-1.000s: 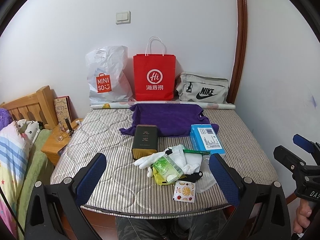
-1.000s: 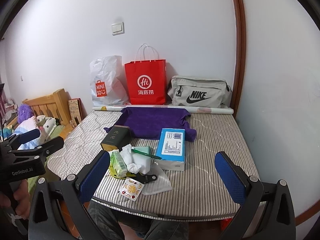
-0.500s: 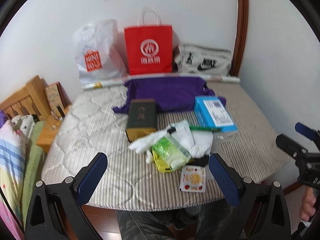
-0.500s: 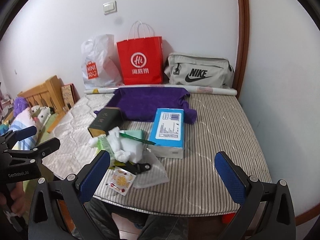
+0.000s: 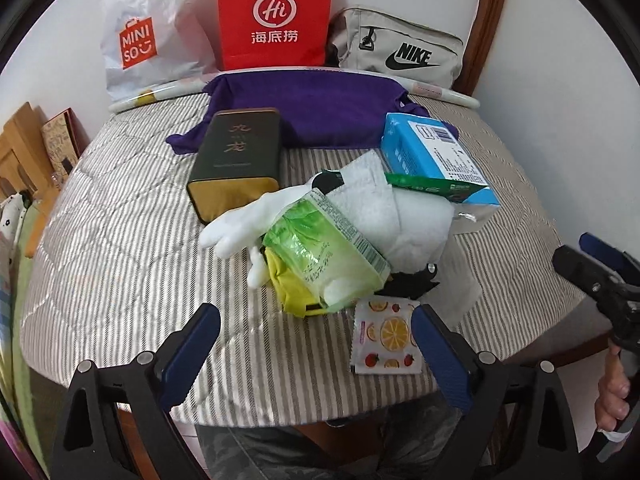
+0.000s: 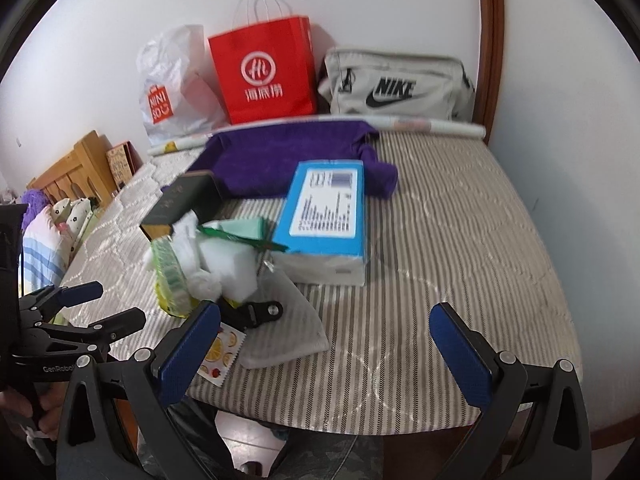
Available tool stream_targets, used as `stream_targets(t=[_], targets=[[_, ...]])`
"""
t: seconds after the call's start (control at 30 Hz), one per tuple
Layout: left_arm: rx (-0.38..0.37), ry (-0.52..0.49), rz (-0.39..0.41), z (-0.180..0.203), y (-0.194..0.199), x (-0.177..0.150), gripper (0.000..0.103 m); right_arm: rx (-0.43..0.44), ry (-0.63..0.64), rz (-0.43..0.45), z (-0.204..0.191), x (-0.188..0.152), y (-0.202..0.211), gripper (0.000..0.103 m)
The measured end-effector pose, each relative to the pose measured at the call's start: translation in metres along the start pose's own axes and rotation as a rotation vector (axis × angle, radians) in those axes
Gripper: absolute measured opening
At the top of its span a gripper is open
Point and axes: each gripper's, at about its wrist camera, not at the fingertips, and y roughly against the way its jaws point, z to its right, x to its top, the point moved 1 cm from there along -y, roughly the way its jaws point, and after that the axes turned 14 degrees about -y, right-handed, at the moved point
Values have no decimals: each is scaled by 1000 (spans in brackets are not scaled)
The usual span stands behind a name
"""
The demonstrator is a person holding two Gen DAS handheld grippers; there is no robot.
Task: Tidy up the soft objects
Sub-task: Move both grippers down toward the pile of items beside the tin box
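Left gripper (image 5: 316,346): spread, empty, near green packet (image 5: 326,248). Right gripper (image 6: 326,346): spread, empty. Advice: pinch white glove (image 5: 240,224) at loose fingers, clear of dark tin (image 5: 236,164).

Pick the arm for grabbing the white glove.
Left, probably. The left claw is open and faces the glove almost straight on. The right claw, also open, points at bare mattress, glove off to its left.

left tongs (image 5: 314,354) agape, right tongs (image 6: 326,354) agape
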Motion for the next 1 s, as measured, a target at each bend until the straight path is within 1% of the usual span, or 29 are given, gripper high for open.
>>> stream_targets(t=[0.1,0.17,0.27,0.33,0.43,0.5,0.57,0.63,0.7,0.73,0.77,0.83,1.0], targets=[[-41,7,21,-1,-9,3,96,10,-14,-30,4,-1,-16,103],[-60,0,47,-2,-13,5,96,18,-10,-34,5,-3,-23,101],[-37,-47,60,0,-22,10,94,28,30,-20,2,-6,-30,101],[-47,-63,64,1,-27,12,92,40,67,-12,-4,-8,-33,101],[-72,-68,69,-1,-37,18,90,97,91,-5,-12,-9,-32,100],[-95,-68,81,-4,-43,21,87,157,109,-5,-20,-11,-30,100],[-136,-44,92,-10,-47,23,78,180,129,-5,-27,-12,-30,100],[-169,-28,103,-14,-50,24,74,198,153,-2,-37,-15,-32,100],[-188,-25,121,-18,-52,24,67,221,179,3,-49,-18,-34,100],[-195,-26,128,-20,-51,24,60,223,192,4,-54,-19,-36,98],[-201,-28,135,-22,-51,23,56,220,204,2,-59,-21,-37,97],[-218,-27,148,-26,-49,23,52,207,228,-2,-67,-22,-42,94],[-258,-45,166,-35,-43,19,42,190,245,-7,-84,-18,-51,93]])
